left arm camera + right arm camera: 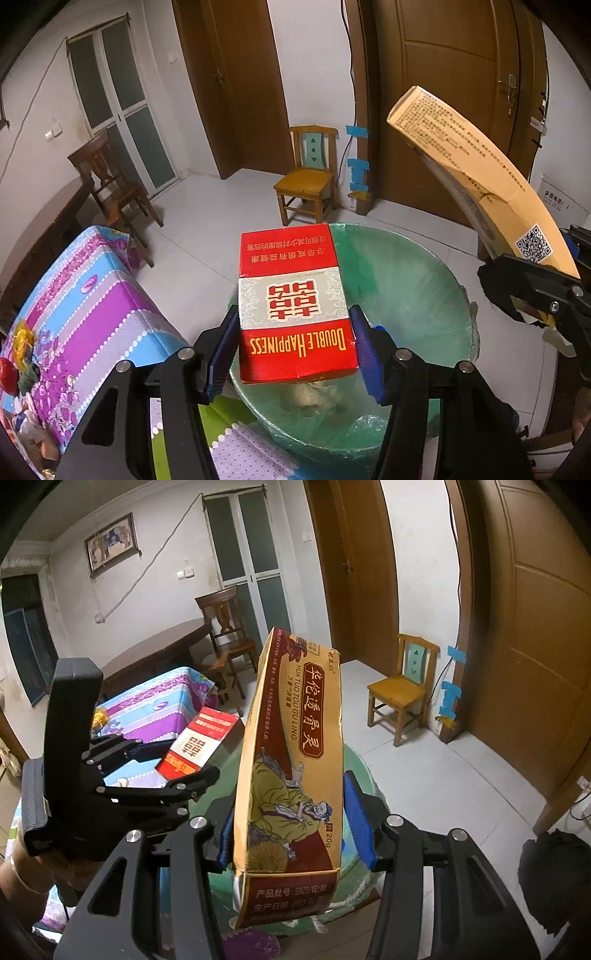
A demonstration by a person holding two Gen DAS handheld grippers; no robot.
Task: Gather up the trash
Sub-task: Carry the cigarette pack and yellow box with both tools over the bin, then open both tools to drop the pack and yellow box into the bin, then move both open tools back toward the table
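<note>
The left wrist view looks down into a round bin lined with a translucent green plastic bag (406,295), with pale crumpled waste at its bottom. The left gripper (293,349) is closed partway, its blue pads pressed on both sides of one red and silver "Double Happiness" cigarette carton (293,306), held flat above the bin's opening. At the right edge of that view the right gripper (546,291) shows from the side, with the plain text-and-QR face of the long tan cardboard medicine box (469,166) it carries.

The right wrist view shows that box's printed front (291,775), with a robed figure and brown label. It stands tilted between the blue pads, which clamp it, the jaws about half closed. The bin rim is mostly hidden behind it. Only here does the left gripper's body and the hand holding it (22,864) appear.

Two boxes, two grippers, one bin. The table with the purple and blue floral cloth (92,295) lies left.
</note>
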